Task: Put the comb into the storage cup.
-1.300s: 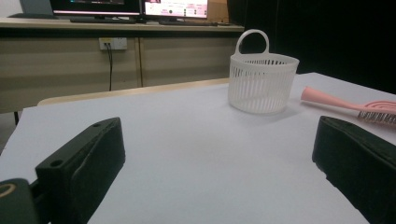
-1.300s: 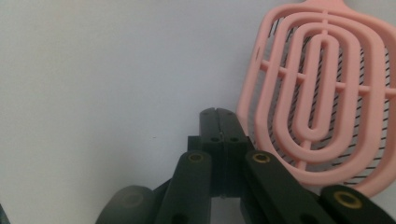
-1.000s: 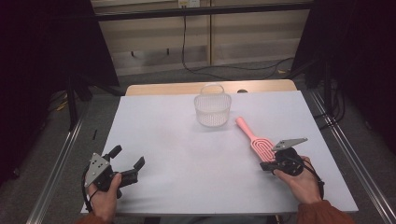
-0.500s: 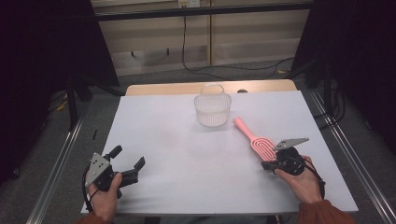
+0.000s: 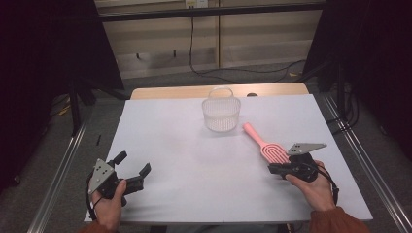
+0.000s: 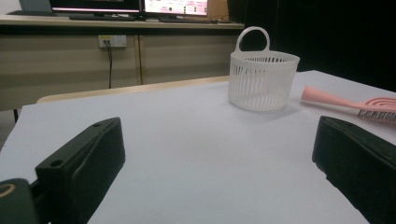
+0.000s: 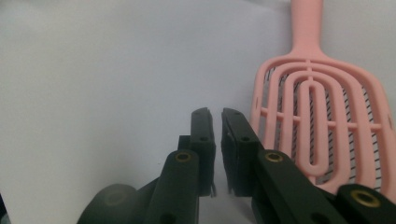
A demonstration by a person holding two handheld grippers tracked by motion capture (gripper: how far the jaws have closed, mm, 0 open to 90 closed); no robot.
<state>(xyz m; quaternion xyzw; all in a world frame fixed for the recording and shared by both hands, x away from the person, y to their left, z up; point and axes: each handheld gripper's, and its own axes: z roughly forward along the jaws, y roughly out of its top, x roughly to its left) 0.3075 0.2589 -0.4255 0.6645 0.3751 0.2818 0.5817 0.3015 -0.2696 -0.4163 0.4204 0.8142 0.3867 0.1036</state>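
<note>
One pink brush is lying flat on the white table, at about 4 o'clock from the table's middle in the high view, handle pointing to 11 o'clock toward the basket. One white slatted basket with one loop handle is standing upright at 12 o'clock, near the far edge, well apart from both hands.

Two grippers, one per hand. Right gripper is resting at the brush's head end, at 5 o'clock. In the right gripper view its two black fingers are sitting almost together with just a thin slit between them; the jaws have just been opening a little, nothing between them. The brush head is lying just beside the right-hand finger at 2 o'clock, not pinched.

Left gripper is sitting at 7 o'clock on the table, fingers spread wide with bare table between them, gripping nothing. Left gripper view is showing the one basket at 1 o'clock and the one brush at 3 o'clock.
</note>
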